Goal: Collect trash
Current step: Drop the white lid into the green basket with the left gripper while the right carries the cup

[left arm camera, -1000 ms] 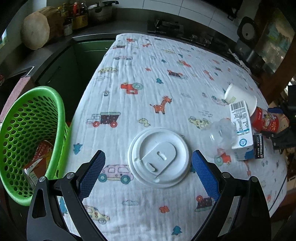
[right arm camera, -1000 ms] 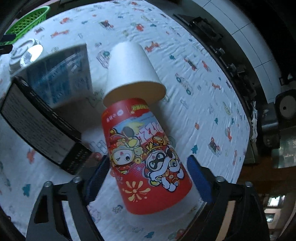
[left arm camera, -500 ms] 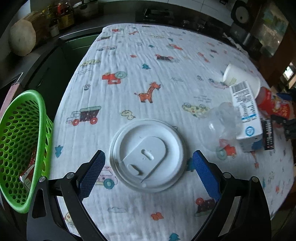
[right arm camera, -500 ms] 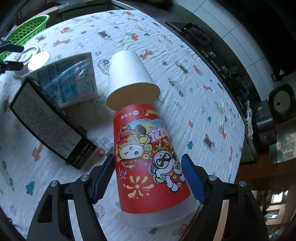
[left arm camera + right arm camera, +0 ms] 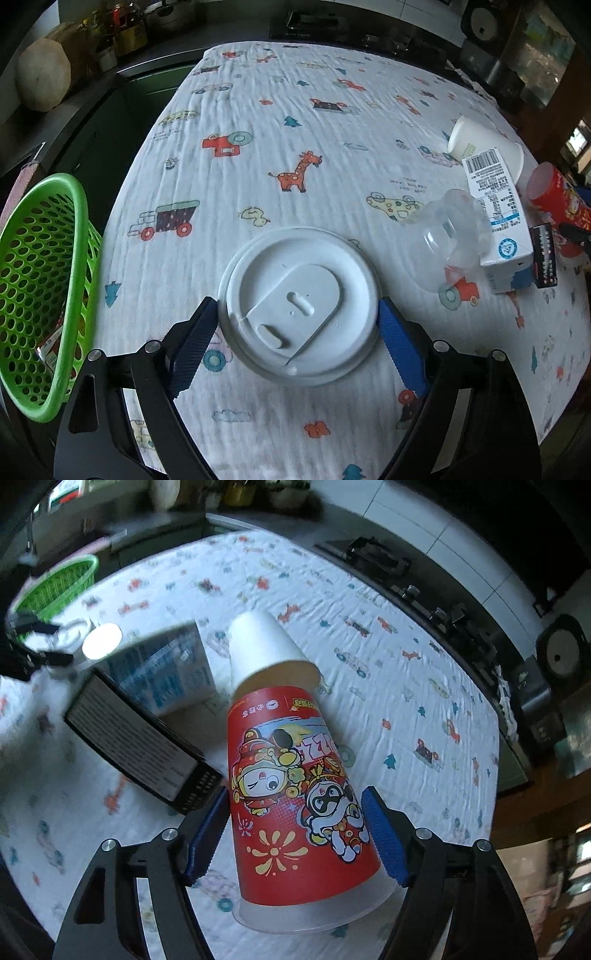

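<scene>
A round white cup lid (image 5: 299, 306) lies on the printed tablecloth (image 5: 280, 122). My left gripper (image 5: 295, 315) straddles the lid; its jaws are closing and both blue pads touch the rim. My right gripper (image 5: 295, 806) is shut on a red cartoon-printed cup (image 5: 291, 771), held upside down and tilted, its clear rim toward the camera. That red cup (image 5: 554, 192) also shows at the right edge of the left wrist view. The green mesh basket (image 5: 40, 288) hangs off the table's left edge, with some packaging inside.
Beside the red cup lie a white paper cup (image 5: 262, 646), a blue-and-white carton (image 5: 166, 675) and a black box (image 5: 136, 738). A clear plastic cup (image 5: 454, 236) rests against the carton (image 5: 498, 214). Dark counters with jars and appliances surround the table.
My left gripper sank toward the lid and its jaws narrowed onto the rim. My right jaws closed on the red cup, which rose and tilted off the cloth.
</scene>
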Motion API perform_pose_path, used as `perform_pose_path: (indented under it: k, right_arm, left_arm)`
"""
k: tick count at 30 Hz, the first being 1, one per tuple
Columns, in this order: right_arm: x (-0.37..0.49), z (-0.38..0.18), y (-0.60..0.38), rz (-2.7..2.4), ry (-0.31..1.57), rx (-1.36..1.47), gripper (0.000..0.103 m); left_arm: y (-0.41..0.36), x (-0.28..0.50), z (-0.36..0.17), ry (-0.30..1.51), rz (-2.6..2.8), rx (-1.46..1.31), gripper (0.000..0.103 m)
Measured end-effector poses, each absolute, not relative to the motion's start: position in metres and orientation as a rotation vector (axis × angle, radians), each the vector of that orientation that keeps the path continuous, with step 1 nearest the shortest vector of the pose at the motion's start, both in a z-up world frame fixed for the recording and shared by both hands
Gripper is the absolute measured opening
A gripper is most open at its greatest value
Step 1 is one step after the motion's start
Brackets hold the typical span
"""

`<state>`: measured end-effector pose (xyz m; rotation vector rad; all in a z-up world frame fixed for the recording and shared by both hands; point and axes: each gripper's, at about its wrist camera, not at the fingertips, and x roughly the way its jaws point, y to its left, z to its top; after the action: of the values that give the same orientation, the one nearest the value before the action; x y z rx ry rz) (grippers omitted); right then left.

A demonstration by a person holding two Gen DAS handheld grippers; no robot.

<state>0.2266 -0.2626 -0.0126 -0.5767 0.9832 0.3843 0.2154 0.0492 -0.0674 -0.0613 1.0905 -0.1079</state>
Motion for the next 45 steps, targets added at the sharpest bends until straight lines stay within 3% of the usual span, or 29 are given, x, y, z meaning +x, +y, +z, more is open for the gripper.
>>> perform_pose_path:
  k: [14, 24, 37, 45]
  right_arm:
    - [0.176, 0.047, -0.206, 0.618, 0.847, -0.238, 0.07]
    - [0.167, 0.038, -0.112, 0.772, 0.849, -0.146, 0.07]
    - [0.167, 0.025, 0.014, 0.947, 0.872, -0.09, 0.07]
    - [0.174, 0.013, 0.076, 1.003, 0.897, -0.058, 0.07]
  left_arm:
    - [0.089, 0.177, -0.021, 0.962, -0.091, -0.118, 0.085]
    - [0.181, 0.152, 0.002, 0.893, 0.048, -0.18, 0.085]
    - [0.292, 0.142, -0.029, 0.927, 0.224, -0.334, 0.085]
    - [0.317, 0.122, -0.045, 0.938, 0.264, -0.421, 0.086]
